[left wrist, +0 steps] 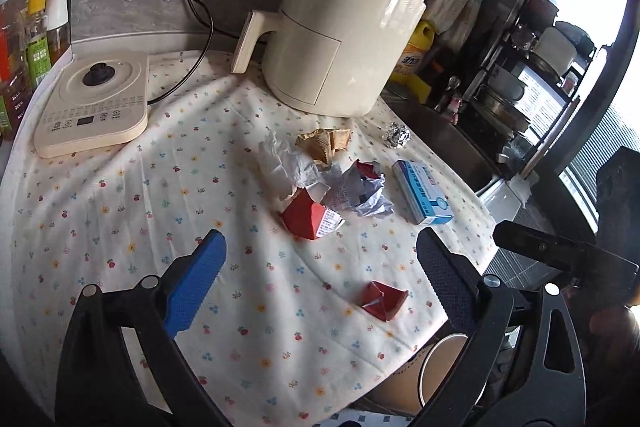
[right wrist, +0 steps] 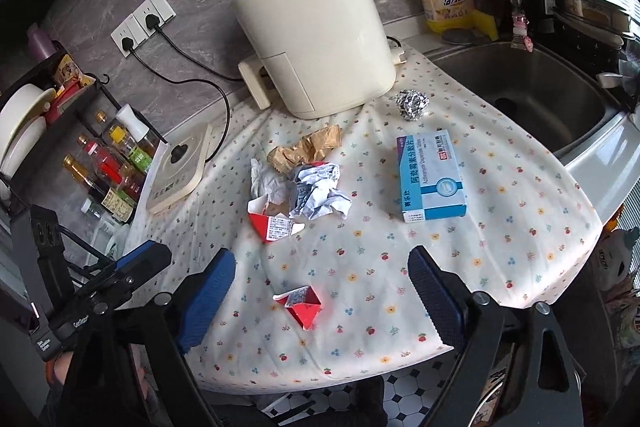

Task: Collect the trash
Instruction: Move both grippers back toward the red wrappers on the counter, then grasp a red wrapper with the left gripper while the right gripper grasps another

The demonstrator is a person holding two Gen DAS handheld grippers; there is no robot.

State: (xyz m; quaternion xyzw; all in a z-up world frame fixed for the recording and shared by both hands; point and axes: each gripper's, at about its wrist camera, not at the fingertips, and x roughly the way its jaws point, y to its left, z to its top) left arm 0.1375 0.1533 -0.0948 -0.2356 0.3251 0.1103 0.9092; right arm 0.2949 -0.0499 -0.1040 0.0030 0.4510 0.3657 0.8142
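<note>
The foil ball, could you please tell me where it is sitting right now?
The foil ball sits on the floral cloth at the back right, just right of the cream air fryer's base, near the sink.

On the tablecloth [right wrist: 500, 227], the air fryer [right wrist: 316, 39] stands at the back, the kettle base [right wrist: 180, 167] to its left. Before the fryer lies a heap of crumpled paper [right wrist: 316, 195] with a wrapper [right wrist: 304, 151] behind it. The foil ball [right wrist: 412, 103] and medicine box [right wrist: 432, 177] lie right of the heap, a torn carton piece [right wrist: 302, 305] nearest the front edge. The sink [right wrist: 540, 99] sits right of the cloth.
</note>
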